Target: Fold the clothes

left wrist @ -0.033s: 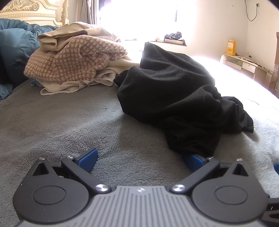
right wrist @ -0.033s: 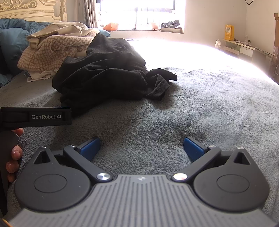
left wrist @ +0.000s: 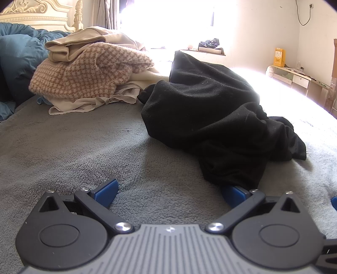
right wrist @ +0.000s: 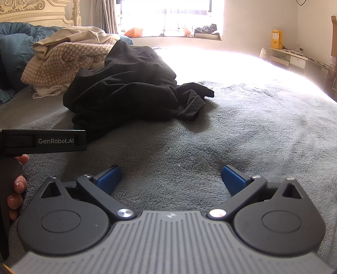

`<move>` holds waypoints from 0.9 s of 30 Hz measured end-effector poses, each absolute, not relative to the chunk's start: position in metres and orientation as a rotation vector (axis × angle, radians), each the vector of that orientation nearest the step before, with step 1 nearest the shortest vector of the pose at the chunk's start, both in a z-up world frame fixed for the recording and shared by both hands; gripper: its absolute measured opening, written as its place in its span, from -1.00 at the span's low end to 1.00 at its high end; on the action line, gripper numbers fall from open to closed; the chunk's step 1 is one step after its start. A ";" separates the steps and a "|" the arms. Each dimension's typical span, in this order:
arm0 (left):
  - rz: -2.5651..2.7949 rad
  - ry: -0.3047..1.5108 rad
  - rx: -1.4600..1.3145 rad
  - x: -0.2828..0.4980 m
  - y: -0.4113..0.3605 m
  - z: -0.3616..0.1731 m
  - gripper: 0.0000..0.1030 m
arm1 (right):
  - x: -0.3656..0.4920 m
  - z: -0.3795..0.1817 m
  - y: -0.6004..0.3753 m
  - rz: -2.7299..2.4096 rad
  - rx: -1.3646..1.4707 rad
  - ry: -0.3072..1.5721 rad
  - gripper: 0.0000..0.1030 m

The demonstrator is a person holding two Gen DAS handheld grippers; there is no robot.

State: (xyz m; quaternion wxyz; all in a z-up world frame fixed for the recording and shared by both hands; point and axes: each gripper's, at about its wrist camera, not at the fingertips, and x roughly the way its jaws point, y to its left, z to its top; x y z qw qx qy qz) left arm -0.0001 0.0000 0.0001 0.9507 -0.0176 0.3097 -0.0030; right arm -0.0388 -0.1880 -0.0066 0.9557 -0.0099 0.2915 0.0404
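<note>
1. Clothes first: I see the black garment crumpled in a heap on the grey blanket, ahead of my left gripper and off to its right side. Its nearest fold hangs just over the right blue pad; I cannot tell whether it touches.
2. My left gripper has its jaws spread wide, nothing clamped between them, only blanket.
3. My right gripper is likewise released, pads far apart over bare blanket. From its camera the black garment lies ahead and to the left, well apart from the pads.
4. Behind the black heap, toward the headboard, a pile stands: a houndstooth knit with a beige garment on top and pale cloth spilling from underneath. The black garment's far edge sits close against this pile.
5. A blue duvet is bunched at the far left, beside the pile.
6. In the right wrist view, the left gripper's body, marked GenRobot.AI, juts in from the left edge, with the person's fingers curled on its handle below.
7. Far right: a desk against the wall, carrying a yellow box. The window glare washes out the far side of the bed.
</note>
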 end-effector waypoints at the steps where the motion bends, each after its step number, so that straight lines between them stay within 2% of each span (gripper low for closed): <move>1: -0.006 0.629 -0.035 0.000 0.000 0.000 1.00 | -0.039 -0.006 -0.188 0.082 -0.020 0.591 0.99; 27: 0.002 0.631 -0.028 0.000 -0.001 0.000 1.00 | -0.040 -0.006 -0.188 0.084 -0.021 0.587 0.99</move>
